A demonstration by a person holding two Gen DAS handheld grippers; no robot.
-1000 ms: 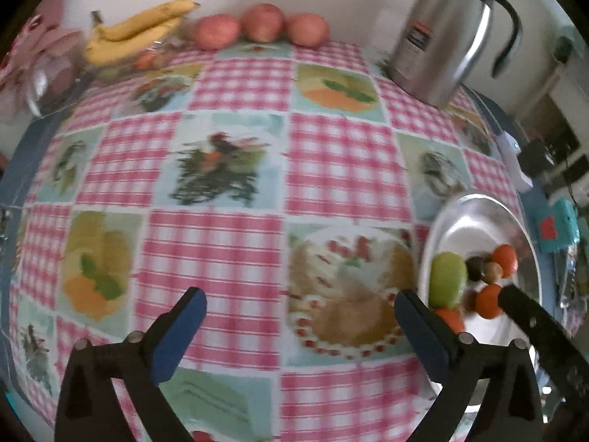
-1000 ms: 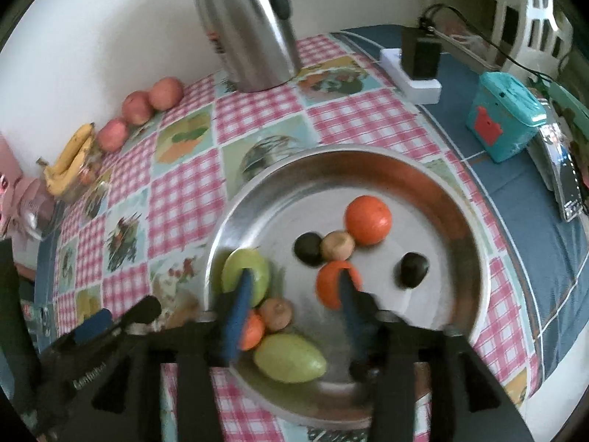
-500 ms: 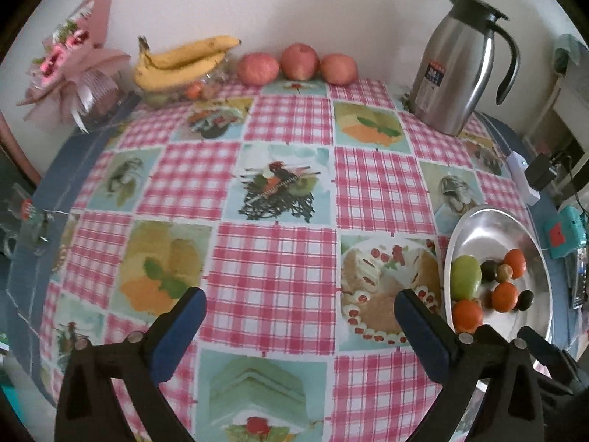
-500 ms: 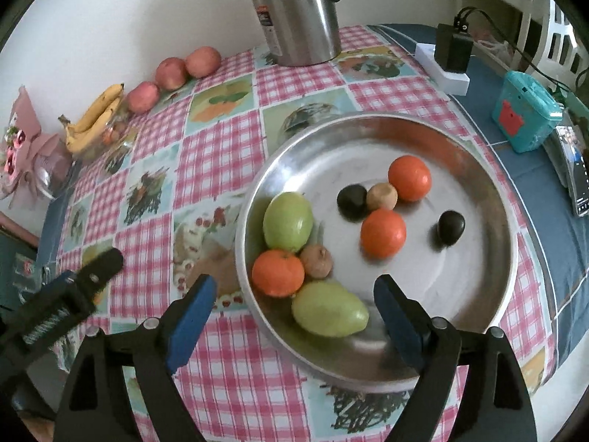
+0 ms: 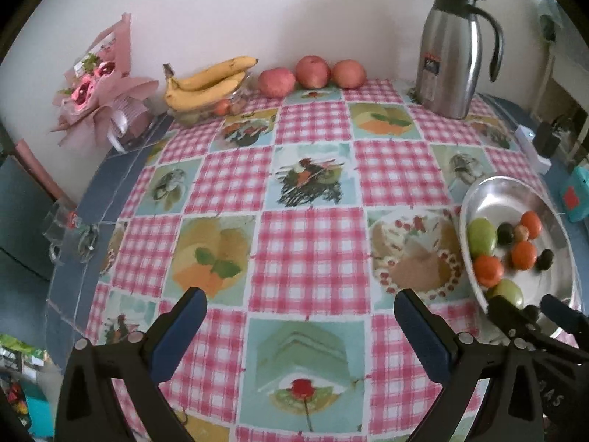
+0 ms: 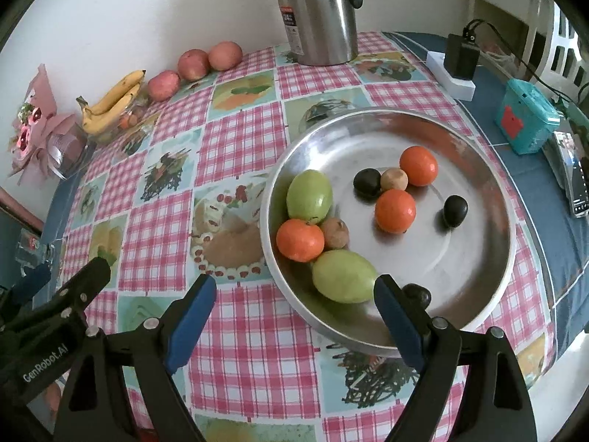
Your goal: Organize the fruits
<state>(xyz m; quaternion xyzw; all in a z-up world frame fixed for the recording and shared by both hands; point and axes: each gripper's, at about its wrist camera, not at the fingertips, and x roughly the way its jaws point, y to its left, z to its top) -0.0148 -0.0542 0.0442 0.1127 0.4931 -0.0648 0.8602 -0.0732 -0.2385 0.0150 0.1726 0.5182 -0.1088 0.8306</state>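
A round metal tray (image 6: pixel 478 169) (image 5: pixel 493 195) sits at the table's right. It holds two green fruits (image 6: pixel 309 195), three oranges (image 6: pixel 395 210), small brown fruits (image 6: pixel 334 234) and dark ones (image 6: pixel 455 210). Bananas (image 5: pixel 208 83) and three red apples (image 5: pixel 312 71) lie along the far wall. My right gripper (image 6: pixel 294 309) is open and empty, raised over the tray's near rim. My left gripper (image 5: pixel 300 322) is open and empty above the tablecloth, left of the tray.
A steel thermos jug (image 5: pixel 451 51) stands at the back right. A pink flower bouquet (image 5: pixel 99 88) lies at the back left. A power strip with charger (image 6: pixel 456 66), a teal box (image 6: pixel 524 119) and a phone (image 6: pixel 568 169) lie right of the tray.
Both grippers have pulled back and up from the table. The right gripper opened wide from a narrow stance over the fruit and holds nothing.
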